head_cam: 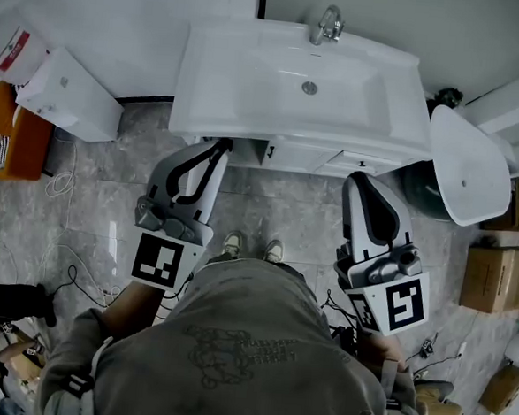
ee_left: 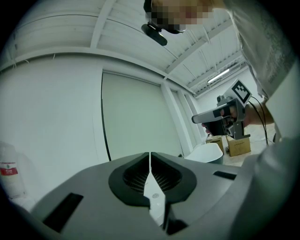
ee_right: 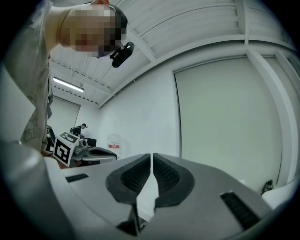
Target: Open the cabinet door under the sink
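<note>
The white sink (head_cam: 303, 85) sits on a white vanity, and the top edge of its cabinet door (head_cam: 303, 155) with a small dark handle (head_cam: 270, 150) shows just below the basin rim. My left gripper (head_cam: 218, 146) is shut and empty, its tips close to the vanity front, left of the handle. My right gripper (head_cam: 361, 177) is also shut and empty, a little short of the cabinet on the right. In the left gripper view the jaws (ee_left: 150, 161) meet, tilted up at wall and ceiling. The right gripper view shows its jaws (ee_right: 151, 164) closed too.
A white box-like fixture (head_cam: 68, 96) stands at the left and a loose white basin (head_cam: 466, 168) leans at the right. Cardboard boxes (head_cam: 494, 279) sit at the far right. Cables (head_cam: 77, 278) trail over the grey tiled floor. My shoes (head_cam: 252, 246) stand before the vanity.
</note>
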Demonstrator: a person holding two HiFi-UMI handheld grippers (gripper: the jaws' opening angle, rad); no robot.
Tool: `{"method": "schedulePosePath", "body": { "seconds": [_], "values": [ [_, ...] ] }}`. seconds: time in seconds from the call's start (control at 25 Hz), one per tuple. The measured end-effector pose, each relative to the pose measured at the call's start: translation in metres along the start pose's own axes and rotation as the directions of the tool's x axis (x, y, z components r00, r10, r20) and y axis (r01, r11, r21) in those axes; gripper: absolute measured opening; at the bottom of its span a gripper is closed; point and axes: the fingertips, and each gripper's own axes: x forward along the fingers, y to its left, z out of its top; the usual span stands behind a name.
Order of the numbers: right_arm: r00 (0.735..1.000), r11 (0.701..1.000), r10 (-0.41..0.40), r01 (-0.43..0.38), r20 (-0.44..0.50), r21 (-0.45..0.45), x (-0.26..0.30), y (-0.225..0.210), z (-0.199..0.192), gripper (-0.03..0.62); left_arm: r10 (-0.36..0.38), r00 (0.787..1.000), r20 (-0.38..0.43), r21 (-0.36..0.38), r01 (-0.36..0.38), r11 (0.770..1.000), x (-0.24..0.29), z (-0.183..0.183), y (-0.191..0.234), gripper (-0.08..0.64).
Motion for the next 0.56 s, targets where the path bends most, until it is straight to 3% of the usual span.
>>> {"method": "schedulePosePath", "body": {
  "seconds": [0.56],
  "values": [
    [1.000, 1.000, -0.002, 0.002, 0.002, -0.012, 0.012, -0.001, -0.003, 0.037, 0.031, 0.999, 0.018, -0.017, -0.031, 0.999, 0.001, 0.001, 0.017, 0.026]
  ]
}}
